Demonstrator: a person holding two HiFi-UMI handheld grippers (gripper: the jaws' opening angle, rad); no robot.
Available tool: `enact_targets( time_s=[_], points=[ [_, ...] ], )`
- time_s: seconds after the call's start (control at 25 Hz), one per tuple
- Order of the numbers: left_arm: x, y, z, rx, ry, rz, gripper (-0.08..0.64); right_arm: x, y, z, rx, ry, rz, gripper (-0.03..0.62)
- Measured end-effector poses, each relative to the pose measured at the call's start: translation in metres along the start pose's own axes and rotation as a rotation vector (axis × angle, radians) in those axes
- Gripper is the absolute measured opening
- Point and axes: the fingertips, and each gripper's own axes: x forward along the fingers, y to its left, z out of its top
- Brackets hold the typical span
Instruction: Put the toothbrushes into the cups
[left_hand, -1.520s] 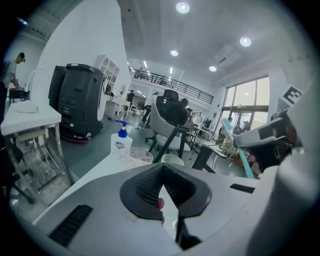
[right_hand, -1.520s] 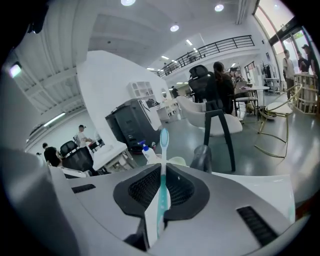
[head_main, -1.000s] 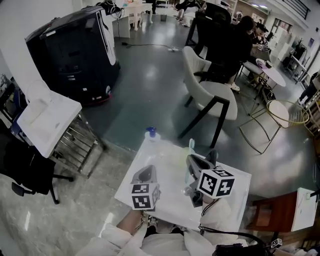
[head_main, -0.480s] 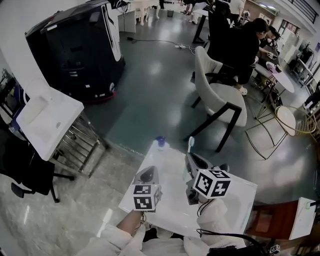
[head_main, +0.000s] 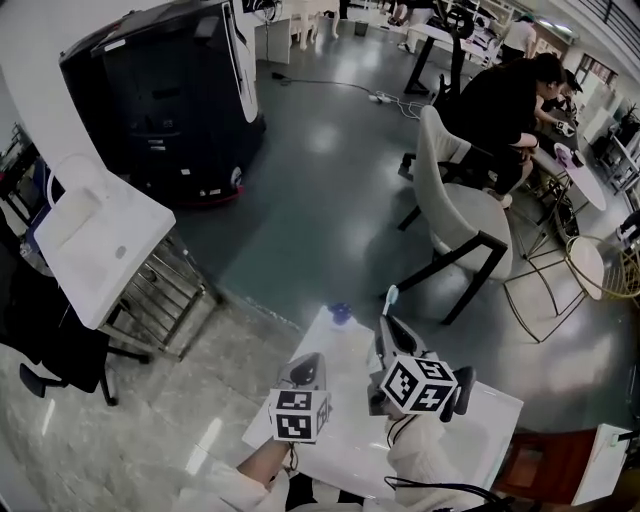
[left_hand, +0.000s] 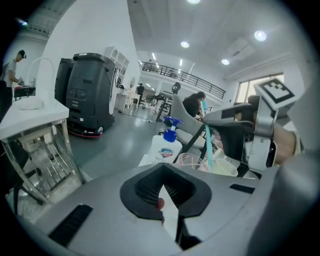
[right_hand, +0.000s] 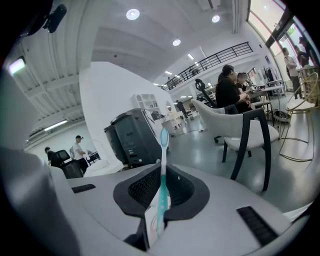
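Observation:
My right gripper (head_main: 386, 336) is shut on a teal toothbrush (right_hand: 161, 165) that stands upright, bristle head (head_main: 390, 297) on top. In the left gripper view this toothbrush (left_hand: 207, 145) hangs from the right gripper (left_hand: 215, 120) just above a pink see-through cup (left_hand: 190, 161) and a pale cup (left_hand: 225, 167). My left gripper (head_main: 305, 369) hovers over the white table (head_main: 340, 395), to the left of the right one. Its jaws (left_hand: 162, 188) are closed to a thin slit. A small reddish spot shows in the slit; I cannot tell what it is.
A white pump bottle with a blue top (left_hand: 167, 146) stands at the table's far edge (head_main: 340, 314), beside the cups. Beyond the table are a white chair with black legs (head_main: 468, 215), a large black machine (head_main: 160, 90), a white sink stand (head_main: 95, 240) and a seated person (head_main: 510, 95).
The head view has swung and pulled back, so the table looks lower and smaller. The right gripper with the upright toothbrush has drawn nearer to the pump bottle. The left gripper stays beside it.

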Motion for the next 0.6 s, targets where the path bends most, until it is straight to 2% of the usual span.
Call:
enact_targets(
  time_s=[0.6],
  points=[
    [0.005, 0.006, -0.011, -0.009, 0.020, 0.008, -0.003, 0.025, -0.009, -0.021, -0.034, -0.026, -0.016, 0.043]
  ],
)
